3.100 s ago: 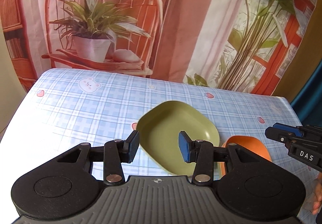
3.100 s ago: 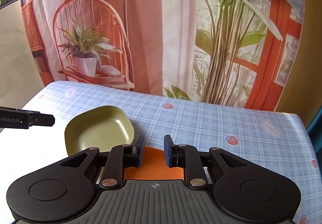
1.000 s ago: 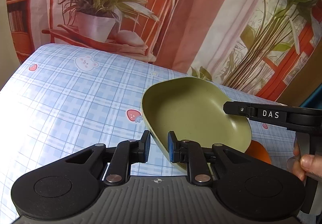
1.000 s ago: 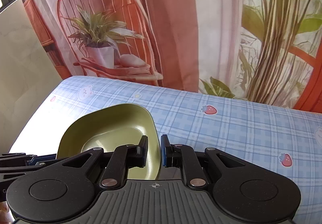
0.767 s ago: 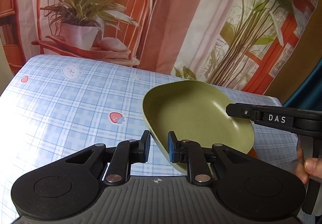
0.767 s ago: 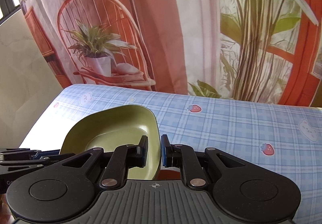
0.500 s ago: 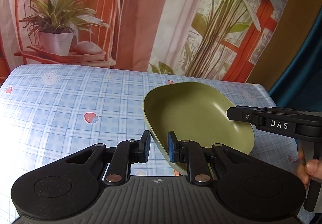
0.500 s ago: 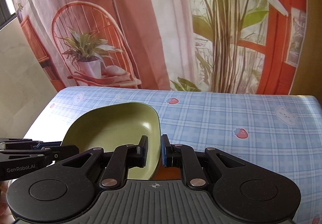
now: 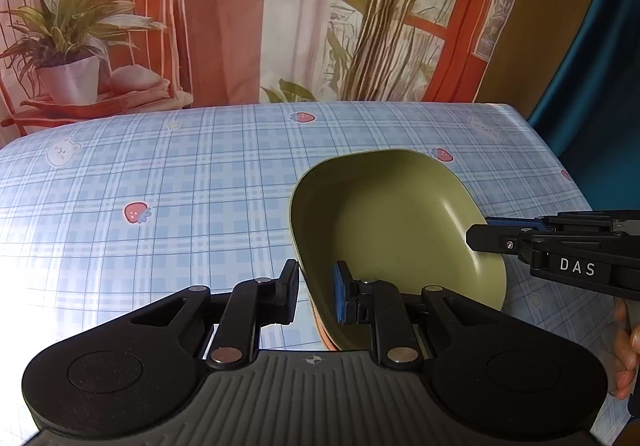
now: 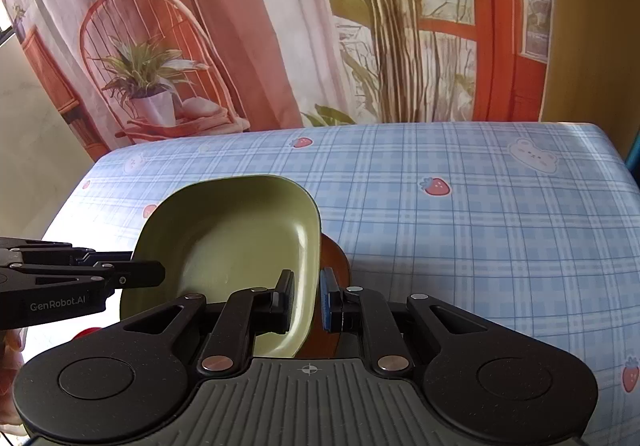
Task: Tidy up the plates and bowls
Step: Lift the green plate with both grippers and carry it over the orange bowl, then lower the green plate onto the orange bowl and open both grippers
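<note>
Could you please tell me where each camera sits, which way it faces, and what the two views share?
Left wrist: on the left gripper, looking forward and down at the green plate; own fingers, right gripper show.
Right wrist: on the right gripper, same aim; own fingers show.
Shared: plate, checked tablecloth, each other's gripper.

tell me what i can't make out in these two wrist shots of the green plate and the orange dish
- Orange dish: in the right wrist view only a dark sliver shows; the green plate and right gripper cover the rest. Its shape cannot be told.
- In the left wrist view only a thin orange edge peeks out below the plate, by the left gripper.
- Whether the plate rests on the dish or hangs above it: hidden.
- Hand: cut off by the right edge.
</note>
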The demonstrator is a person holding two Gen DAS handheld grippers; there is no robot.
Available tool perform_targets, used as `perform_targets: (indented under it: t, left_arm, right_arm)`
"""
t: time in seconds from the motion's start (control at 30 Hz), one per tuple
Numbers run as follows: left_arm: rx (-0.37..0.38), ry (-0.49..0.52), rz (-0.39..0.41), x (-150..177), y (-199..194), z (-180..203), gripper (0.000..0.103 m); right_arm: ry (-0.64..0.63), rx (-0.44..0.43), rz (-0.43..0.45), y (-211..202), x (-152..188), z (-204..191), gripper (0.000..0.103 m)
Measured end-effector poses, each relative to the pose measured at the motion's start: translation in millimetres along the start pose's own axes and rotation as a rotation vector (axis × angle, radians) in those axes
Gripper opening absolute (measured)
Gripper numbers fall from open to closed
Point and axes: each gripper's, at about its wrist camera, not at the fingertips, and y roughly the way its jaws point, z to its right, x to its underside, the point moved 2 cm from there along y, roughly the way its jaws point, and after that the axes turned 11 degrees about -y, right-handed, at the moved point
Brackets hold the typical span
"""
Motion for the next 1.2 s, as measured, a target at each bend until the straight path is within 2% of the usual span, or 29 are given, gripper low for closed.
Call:
perform_targets:
  t: [0.47,1.1,1.2]
  left_arm:
    - [-0.001,0.008,-0.063,4.2,23.4,-2.7,0.02]
    - [0.008,-0.003,-0.067,2.9,27.6,-6.0,0.021]
    - [0.029,-0.036,-0.069,1.2,25.2,-9.3,0.024]
  right_arm:
    - [-0.011,0.025,-0.044,8.0,12.6,2.3,0.013]
    - [-0.079,0.074,-0.067,6.9,13.2,-8.2,0.015]
    - [-0.063,0.072,-0.066,5.0,14.1,-7.6,0.017]
